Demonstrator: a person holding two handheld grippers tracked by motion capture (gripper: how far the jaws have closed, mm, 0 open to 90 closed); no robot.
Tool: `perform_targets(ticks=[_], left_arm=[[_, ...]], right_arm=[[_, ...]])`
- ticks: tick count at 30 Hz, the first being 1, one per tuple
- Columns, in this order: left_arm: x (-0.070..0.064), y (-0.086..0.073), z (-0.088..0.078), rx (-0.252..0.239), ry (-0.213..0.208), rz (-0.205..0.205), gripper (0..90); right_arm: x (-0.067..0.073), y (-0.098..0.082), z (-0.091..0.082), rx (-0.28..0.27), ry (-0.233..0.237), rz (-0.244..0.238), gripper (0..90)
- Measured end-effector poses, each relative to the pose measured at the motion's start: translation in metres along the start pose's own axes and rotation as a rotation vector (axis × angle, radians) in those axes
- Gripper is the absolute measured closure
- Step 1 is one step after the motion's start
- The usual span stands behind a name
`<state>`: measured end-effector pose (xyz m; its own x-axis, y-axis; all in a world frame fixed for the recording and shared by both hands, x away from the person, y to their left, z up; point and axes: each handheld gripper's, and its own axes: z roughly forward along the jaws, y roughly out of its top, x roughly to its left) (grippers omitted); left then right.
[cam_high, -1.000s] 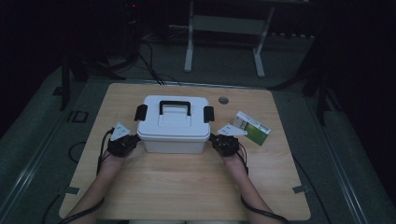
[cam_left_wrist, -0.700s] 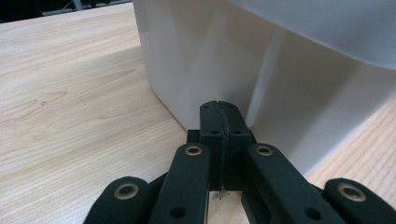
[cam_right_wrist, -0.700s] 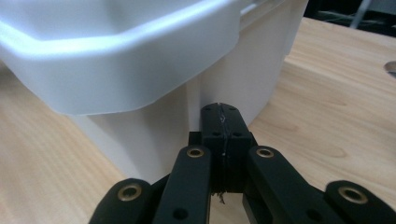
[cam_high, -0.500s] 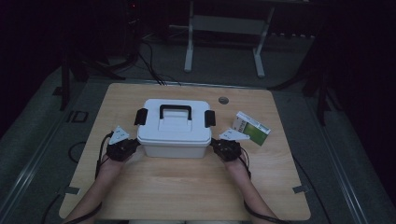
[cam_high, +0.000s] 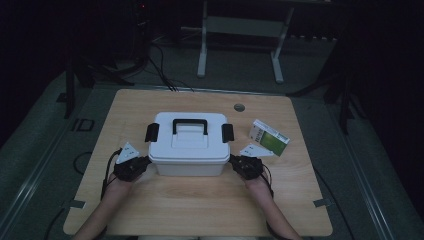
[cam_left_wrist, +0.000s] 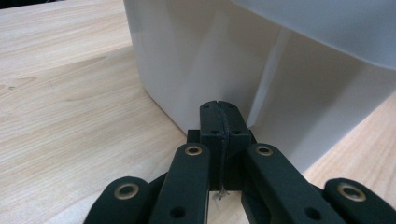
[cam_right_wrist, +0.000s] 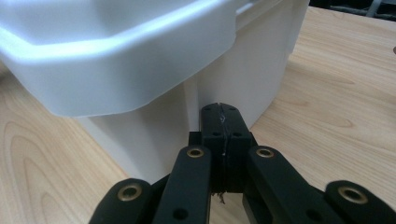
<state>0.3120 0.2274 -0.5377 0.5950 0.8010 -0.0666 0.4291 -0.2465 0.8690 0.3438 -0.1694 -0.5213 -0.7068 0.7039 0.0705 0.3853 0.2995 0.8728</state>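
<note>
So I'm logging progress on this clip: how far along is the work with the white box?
Done: both shut grippers, left gripper and right gripper, sit at the near corners of the white box. In hand: bracing or nudging it between them. Left: the lid's black latches look closed, and the green carton lies apart, untouched.

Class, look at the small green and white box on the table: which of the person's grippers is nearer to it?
Right. The right gripper sits at the white bin's right front corner, just below-left of the small box; the left gripper is across the bin.
</note>
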Motion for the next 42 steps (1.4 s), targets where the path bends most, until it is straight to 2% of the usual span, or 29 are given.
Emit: perform_targets(ticks=[11, 26, 29, 33, 37, 42], left_arm=[[-0.008, -0.003, -0.007, 0.01, -0.035, -0.013, 89.7], [-0.022, -0.005, -0.01, 0.022, -0.053, 0.031, 89.7], [-0.024, -0.006, -0.012, 0.019, -0.06, 0.021, 89.6], [-0.026, -0.008, -0.014, 0.018, -0.057, 0.035, 89.6], [-0.028, -0.01, -0.017, 0.016, -0.062, 0.022, 89.6], [-0.028, -0.011, -0.018, 0.014, -0.068, 0.029, 89.5]], right_arm=[[0.004, -0.006, -0.01, 0.001, 0.004, -0.002, 90.0], [0.007, -0.015, -0.027, 0.004, 0.011, 0.006, 90.0], [0.008, -0.017, -0.03, -0.001, 0.022, 0.014, 90.0], [0.01, -0.019, -0.032, -0.003, 0.011, 0.002, 90.0], [0.012, -0.02, -0.033, -0.004, 0.019, 0.007, 90.0], [0.012, -0.021, -0.034, -0.004, 0.025, 0.015, 90.0]])
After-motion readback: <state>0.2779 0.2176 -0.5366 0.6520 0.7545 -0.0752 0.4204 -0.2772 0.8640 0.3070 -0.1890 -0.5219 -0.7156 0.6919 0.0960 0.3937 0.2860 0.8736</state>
